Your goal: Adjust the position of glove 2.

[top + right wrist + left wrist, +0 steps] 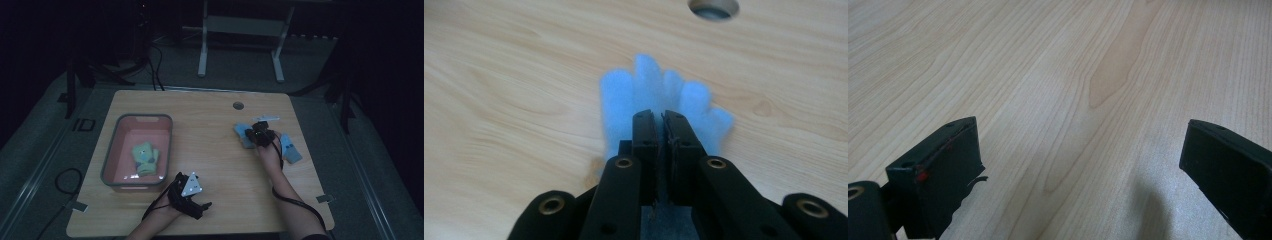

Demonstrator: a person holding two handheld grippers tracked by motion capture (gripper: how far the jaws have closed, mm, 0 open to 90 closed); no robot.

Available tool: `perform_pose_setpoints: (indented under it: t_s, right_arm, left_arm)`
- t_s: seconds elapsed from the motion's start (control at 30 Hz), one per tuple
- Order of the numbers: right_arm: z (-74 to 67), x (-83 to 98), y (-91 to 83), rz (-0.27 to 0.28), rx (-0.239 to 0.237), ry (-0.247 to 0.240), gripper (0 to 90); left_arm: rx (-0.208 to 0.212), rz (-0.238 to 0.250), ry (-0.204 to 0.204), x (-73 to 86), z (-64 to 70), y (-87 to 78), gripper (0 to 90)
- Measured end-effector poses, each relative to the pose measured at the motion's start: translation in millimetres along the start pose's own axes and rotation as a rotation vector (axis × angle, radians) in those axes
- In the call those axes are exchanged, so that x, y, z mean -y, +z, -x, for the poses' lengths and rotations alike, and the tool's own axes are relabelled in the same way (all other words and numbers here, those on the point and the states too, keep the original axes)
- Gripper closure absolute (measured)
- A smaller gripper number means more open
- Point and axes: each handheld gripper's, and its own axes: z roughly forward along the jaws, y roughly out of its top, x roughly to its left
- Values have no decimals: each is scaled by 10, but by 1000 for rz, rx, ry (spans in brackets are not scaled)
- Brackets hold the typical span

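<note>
You are looking at a light wooden table [210,165] carrying a pink bin [120,179] with a grey rim at its left side. Inside the bin, something yellow-green and folded [145,159] is lying; in this dim light it is perhaps a glove. A round cable hole [238,105] is sitting near the table's far edge. Beyond it, a white frame [240,30] is standing on the floor.

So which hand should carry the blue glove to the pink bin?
Right. The right gripper is already shut on the blue glove; the left gripper rests open on bare table beside the pink bin.
</note>
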Motion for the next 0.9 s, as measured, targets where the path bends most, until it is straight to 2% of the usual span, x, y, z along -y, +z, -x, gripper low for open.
perform_pose_setpoints:
  t_s: [0.07, 0.1, 0.17, 0.2, 0.23, 0.3, 0.33, 0.4, 0.43, 0.47, 0.5, 0.53, 0.57, 0.6, 0.63, 0.67, 0.7, 0.73, 0.83, 0.87, 0.9]
  right_arm:
    - [-102, -20, -110, 33, -43, -3, 851]
    - [-216, -30, -215, 50, -43, -14, 852]
    - [-271, -32, -266, 65, -48, -19, 852]
    - [-395, -38, -360, 72, -25, -48, 854]
    - [-395, -38, -360, 72, -25, -48, 854]
    - [-562, -24, -484, 84, -7, -40, 858]
    - [-562, -24, -484, 84, -7, -40, 858]
    - [-671, -5, -540, 78, -19, -23, 859]
    - [-734, 14, -566, 81, -9, -27, 861]
    - [-863, 65, -600, 76, 16, -49, 863]
    - [-919, 105, -616, 80, 27, -42, 866]
    - [-919, 105, -616, 80, 27, -42, 866]
    - [-1033, 197, -602, 61, 32, -39, 870]
    - [-1033, 197, -602, 61, 32, -39, 870]
    - [-1143, 314, -542, 37, 27, -19, 871]
    - [-1183, 361, -506, 26, 31, -9, 872]
    - [-1183, 361, -506, 26, 31, -9, 872]
    - [-1234, 432, -426, 1, 10, 16, 872]
    - [-1264, 468, -382, -6, 6, 15, 872]
    - [-1319, 536, -297, -35, -15, 14, 867]
    - [-1344, 571, -266, -45, -16, 6, 859]
  left_arm:
    - [0, 7, -7, 3, -1, -2, 36]
    - [0, 6, -7, 6, 0, -7, 36]
    - [1, 11, -12, 14, -3, -17, 35]
    - [1, 11, -16, 16, -4, -21, 36]
    - [-1, 9, -14, 15, -2, -25, 36]
    - [1, 18, -18, 16, -1, -30, 36]
    - [0, 16, -16, 14, -1, -30, 36]
    - [-3, 16, -15, 16, -2, -31, 36]
    - [-1, 16, -15, 18, -6, -32, 36]
    - [-5, 14, -13, 21, -6, -32, 36]
    - [-8, 11, -10, 23, -6, -33, 36]
    - [-7, 12, -9, 24, -6, -33, 36]
    - [-6, 12, -15, 26, -5, -34, 36]
    - [-6, 13, -14, 27, -5, -35, 36]
    - [-5, 14, -14, 27, -4, -37, 36]
    - [-6, 15, -17, 29, -3, -36, 36]
    - [-4, 12, -15, 30, -4, -38, 36]
    - [1, 11, -14, 31, -6, -39, 36]
    - [3, 8, -7, 32, -4, -39, 36]
    - [4, 9, -7, 33, -1, -39, 36]
    - [3, 9, -6, 35, 0, -41, 36]
